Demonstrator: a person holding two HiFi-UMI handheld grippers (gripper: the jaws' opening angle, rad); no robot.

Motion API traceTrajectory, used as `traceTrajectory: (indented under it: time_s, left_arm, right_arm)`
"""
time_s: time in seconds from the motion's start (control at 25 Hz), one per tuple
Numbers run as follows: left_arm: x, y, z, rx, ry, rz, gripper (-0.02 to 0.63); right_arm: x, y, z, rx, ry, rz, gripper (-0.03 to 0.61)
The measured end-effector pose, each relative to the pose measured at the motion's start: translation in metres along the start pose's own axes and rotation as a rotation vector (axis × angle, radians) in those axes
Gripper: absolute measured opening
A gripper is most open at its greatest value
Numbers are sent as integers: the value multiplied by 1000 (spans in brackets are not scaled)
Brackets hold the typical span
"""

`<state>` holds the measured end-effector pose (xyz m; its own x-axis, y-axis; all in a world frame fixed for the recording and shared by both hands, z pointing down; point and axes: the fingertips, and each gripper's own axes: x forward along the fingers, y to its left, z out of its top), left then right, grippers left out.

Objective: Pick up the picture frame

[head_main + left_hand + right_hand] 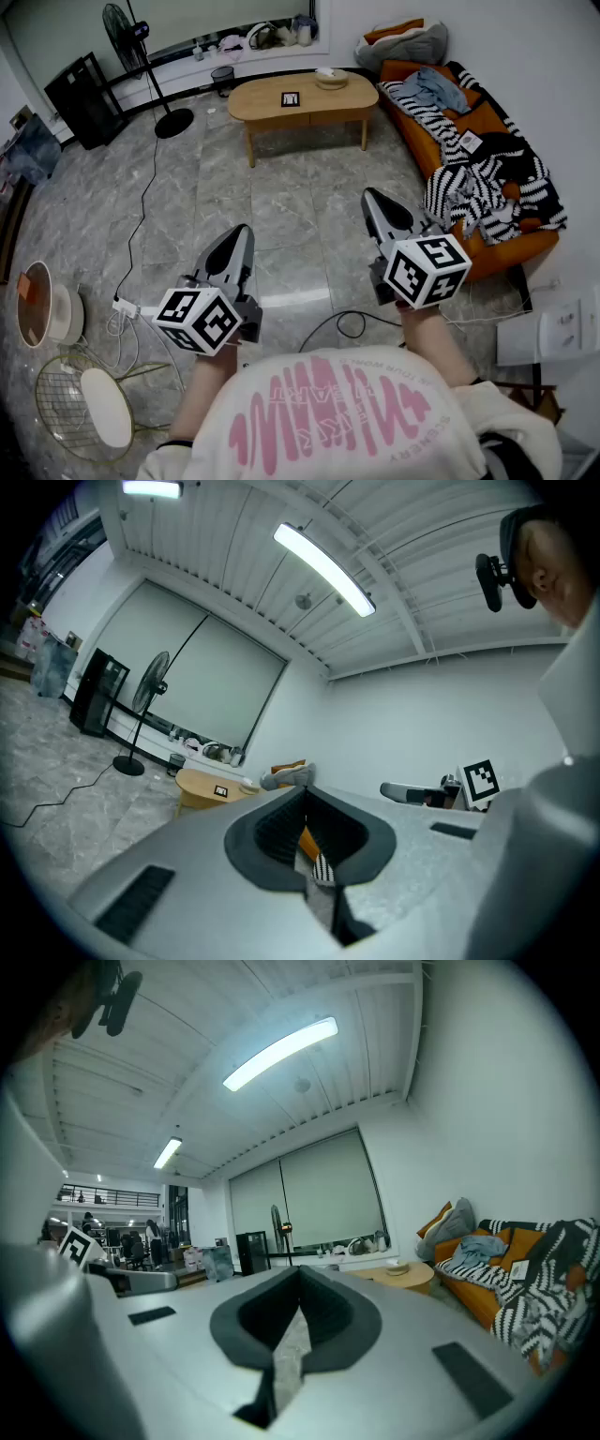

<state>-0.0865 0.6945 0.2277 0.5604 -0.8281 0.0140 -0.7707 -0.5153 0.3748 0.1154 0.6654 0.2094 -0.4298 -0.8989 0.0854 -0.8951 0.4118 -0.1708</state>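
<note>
My left tongs (244,232) and right tongs (371,197), both closed on nothing, picture frame (291,98) on distant table (258,101).

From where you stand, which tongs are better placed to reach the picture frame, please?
Left, marginally. The left tongs and right tongs are shut, empty and far from the coffee table, but the picture frame sits closer to the left tongs' line and shows in their view.

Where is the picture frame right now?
The picture frame sits on the wooden table, top centre of the head view, left of a bowl, near the orange sofa.
</note>
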Motion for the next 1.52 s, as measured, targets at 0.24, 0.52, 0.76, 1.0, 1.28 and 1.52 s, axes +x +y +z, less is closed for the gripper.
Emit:
traceTrajectory:
  time_s: [0.24,0.52,0.76,1.0,1.28,1.52]
  left_arm:
    - [5,11,-3,-18,5,-10,3]
    - [12,36,-7,-48,12,-8,3]
    - [31,64,-24,-95,55,22,3]
    - [74,98,-17,-75,59,56,3]
    - [175,131,19,-65,28,45,3]
    - [269,160,62,-45,-32,28,3]
  right_arm:
    - [11,-5,-11,24,17,-14,5]
    - [26,0,-19,19,34,-14,5]
    - [54,-14,-31,18,79,-14,5]
    - [110,-45,-33,21,90,-6,5]
    - [208,-100,-11,21,102,33,5]
    - [297,-151,29,22,67,66,5]
